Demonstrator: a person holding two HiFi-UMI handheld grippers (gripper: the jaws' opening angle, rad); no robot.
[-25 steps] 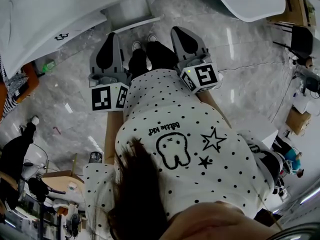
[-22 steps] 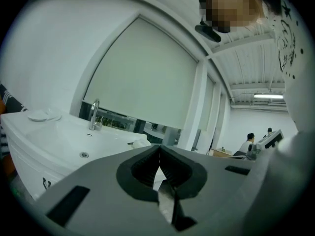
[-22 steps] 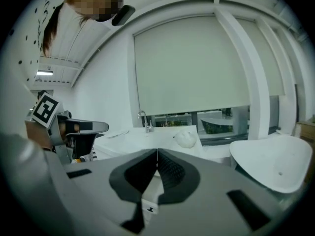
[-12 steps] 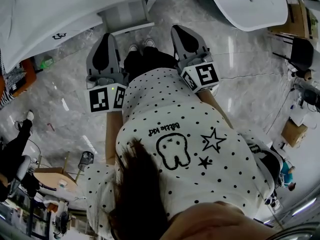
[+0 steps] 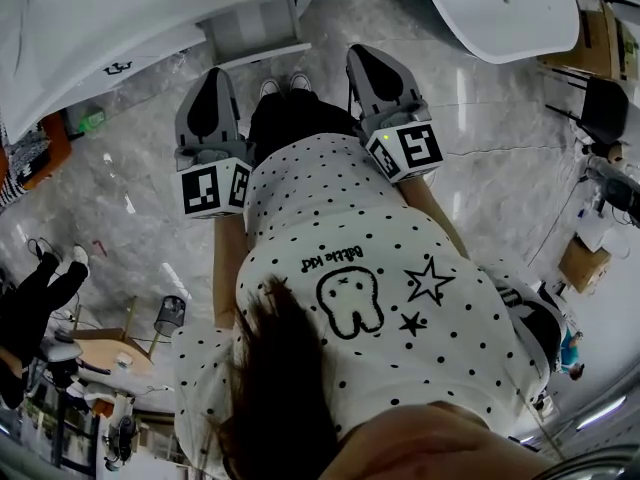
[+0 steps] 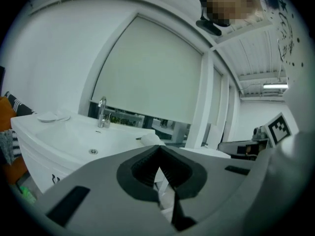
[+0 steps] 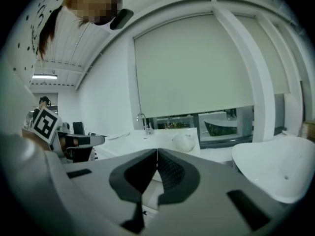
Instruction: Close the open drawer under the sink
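Stands on grey marble floor point(image 5: 140, 208) facing white sink point(image 5: 90, 28), in dotted white shirt point(image 5: 350, 238) w/ tooth print, shoes point(image 5: 285, 85) just short of it. Holds left hand-held gripper point(image 5: 217, 76) out in front, jaws pressed together tip to tip, nothing btwn them, left marker cube point(image 5: 215, 188) at its rear. Holds right hand-held gripper point(image 5: 362, 56) alongside, on other side of legs, likewise pressed together & pinching nothing, right marker cube point(image 5: 412, 153) at rear. Ribbed black pads point(image 6: 145, 168) meeting at tips in each gripper view, w/ only a thin slit lower down. Points both toward sink side, apart from each other. Places drawer point(image 5: 255, 30) at top centre of head view: pale box section jutting out from under sink rim toward shoes, just beyond them, roughly btwn the two gripper tips. Cannot tell from either gripper view how far out it stands. Shows, in left gripper view, basin w/ chrome tap point(image 6: 102, 113) at back, drain hole point(image 6: 93, 151) in bowl, big window w/ pale roller blind point(image 6: 147, 73) behind. Shows, in right gripper view, same tap farther off, white rounded object point(image 7: 183, 142) on worktop nr it. Takes in second white basin point(image 5: 500, 8) at top right, another person's dark trouser legs point(image 5: 35, 298) at far left, cardboard box point(image 5: 580, 263) at right edge.
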